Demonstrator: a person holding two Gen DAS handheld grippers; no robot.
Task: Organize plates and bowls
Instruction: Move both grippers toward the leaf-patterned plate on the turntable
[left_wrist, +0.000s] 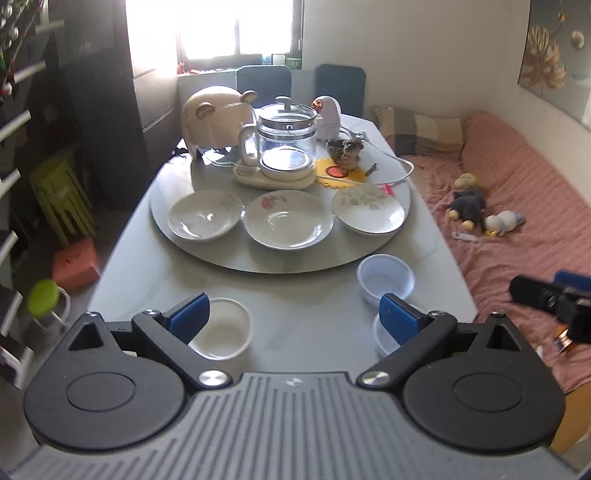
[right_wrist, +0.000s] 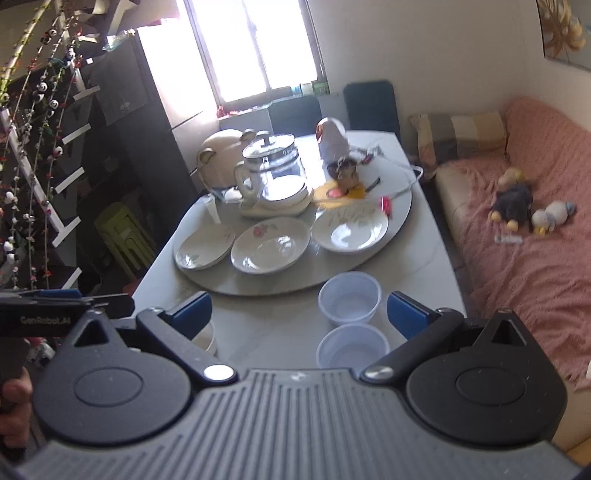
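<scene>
Grey dining table (left_wrist: 303, 325) under a bright window carries my landmark, the round turntable (left_wrist: 184, 243). On its near half I see three plates (left_wrist: 289, 219) in a row. Just off its near edge stand two clear bowls (right_wrist: 349, 297), one behind the other, and a white bowl (left_wrist: 221, 327) sits further left. My left gripper (left_wrist: 295, 318) hangs wide open above the table, gripping nothing. My right gripper (right_wrist: 301, 312) is equally spread and empty above the clear bowls.
</scene>
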